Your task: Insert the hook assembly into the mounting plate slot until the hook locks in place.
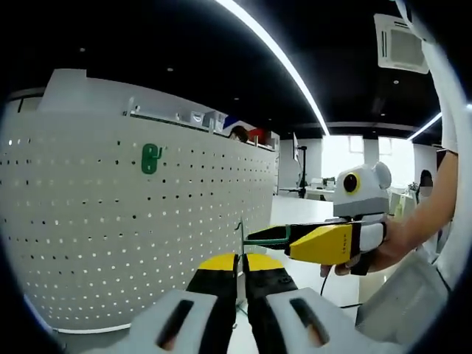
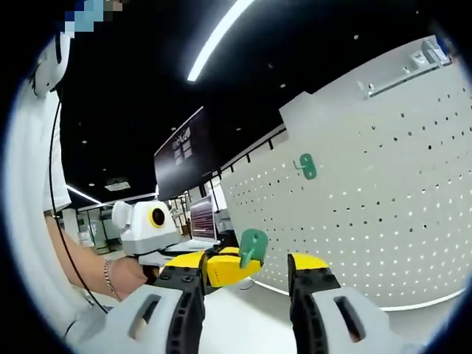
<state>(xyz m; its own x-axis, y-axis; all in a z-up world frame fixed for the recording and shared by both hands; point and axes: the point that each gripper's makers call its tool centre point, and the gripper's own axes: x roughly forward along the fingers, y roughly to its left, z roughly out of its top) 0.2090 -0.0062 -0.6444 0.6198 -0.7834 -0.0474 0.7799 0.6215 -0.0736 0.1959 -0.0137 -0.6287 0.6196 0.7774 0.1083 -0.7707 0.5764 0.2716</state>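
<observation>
A white pegboard panel (image 1: pixel 110 221) carries one green hook plate (image 1: pixel 151 158), which shows again on the panel (image 2: pixel 383 214) as a small green plate (image 2: pixel 306 167). My left gripper (image 1: pixel 238 262) is shut on a second green hook piece (image 2: pixel 252 247), seen edge-on as a thin upright strip (image 1: pixel 240 234). In the right gripper view the left gripper (image 2: pixel 234 264) reaches in from the left and holds that piece between my right gripper's (image 2: pixel 247 268) jaws, which stand wide apart around it without touching. The right gripper (image 1: pixel 289 240) enters the left gripper view from the right, level with the strip.
A person's hand (image 1: pixel 383 251) and forearm hold the right gripper; another hand with a bracelet (image 2: pixel 118 276) holds the left. A white floor or tabletop (image 2: pixel 243 317) lies below the panel. Desks and monitors (image 2: pixel 200 217) stand far behind under ceiling light strips.
</observation>
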